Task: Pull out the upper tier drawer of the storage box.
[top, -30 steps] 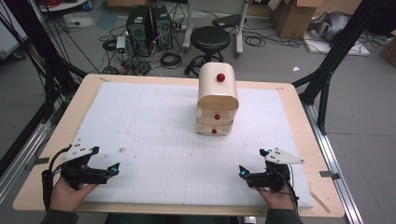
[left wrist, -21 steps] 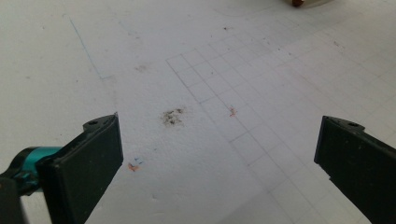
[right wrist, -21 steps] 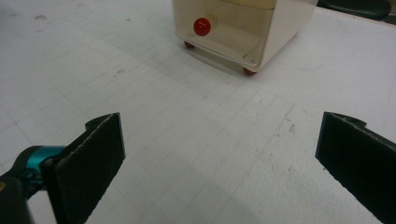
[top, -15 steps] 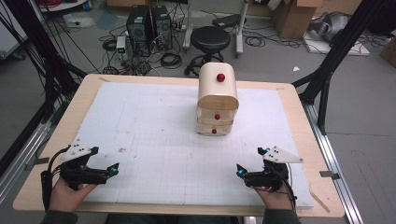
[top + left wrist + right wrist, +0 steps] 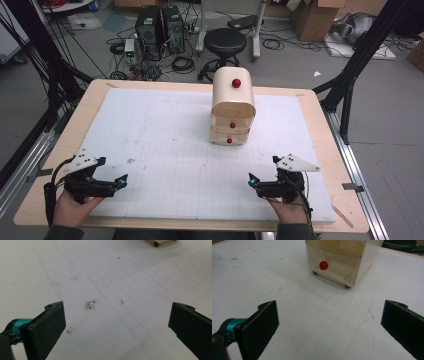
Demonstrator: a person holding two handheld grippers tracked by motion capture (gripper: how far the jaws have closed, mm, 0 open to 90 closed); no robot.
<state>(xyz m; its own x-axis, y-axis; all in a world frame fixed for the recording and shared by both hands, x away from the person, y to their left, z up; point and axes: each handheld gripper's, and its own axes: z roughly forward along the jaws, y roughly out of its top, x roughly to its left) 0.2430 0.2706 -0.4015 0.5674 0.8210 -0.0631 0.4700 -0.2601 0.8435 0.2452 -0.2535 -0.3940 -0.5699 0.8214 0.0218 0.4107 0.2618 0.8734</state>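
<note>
High view: a small pale wooden drawer chest with red knobs is seen mid-table on the white gridded mat. Nearer the person than the chest, the left gripper and right gripper are held wide-jawed and empty, apparently ready to start.

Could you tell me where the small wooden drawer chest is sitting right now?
In the high view the drawer chest stands on the white mat, right of centre toward the far edge, well ahead of both open hand-held grippers.

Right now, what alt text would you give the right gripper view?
A small wooden drawer chest with a red knob on its bottom drawer stands on a white gridded mat, ahead of the right tool, whose two black jaws are spread wide apart and hold nothing.
</note>
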